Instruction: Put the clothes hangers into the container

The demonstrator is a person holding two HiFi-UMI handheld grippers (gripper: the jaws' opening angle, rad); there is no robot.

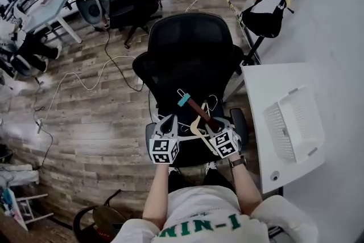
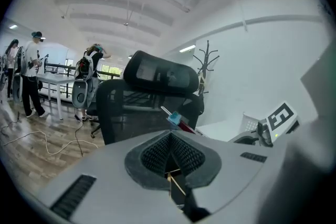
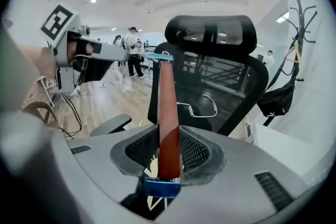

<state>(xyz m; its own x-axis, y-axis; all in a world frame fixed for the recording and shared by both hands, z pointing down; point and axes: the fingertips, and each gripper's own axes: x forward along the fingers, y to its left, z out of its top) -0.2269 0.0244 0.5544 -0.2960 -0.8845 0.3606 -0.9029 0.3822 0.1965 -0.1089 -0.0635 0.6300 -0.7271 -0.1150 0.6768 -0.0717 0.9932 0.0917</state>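
While right hand-held gripper clamps red-brown wooden hanger, left hand-held gripper pale wooden hanger, white slatted plastic container lies rightward.

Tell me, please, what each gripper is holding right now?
Left tongs: closed on a pale wooden hanger.
Right tongs: closed on a reddish-brown hanger.

Head view looks steeply down on the chair and table; both gripper views face that same chair's back from close in front.
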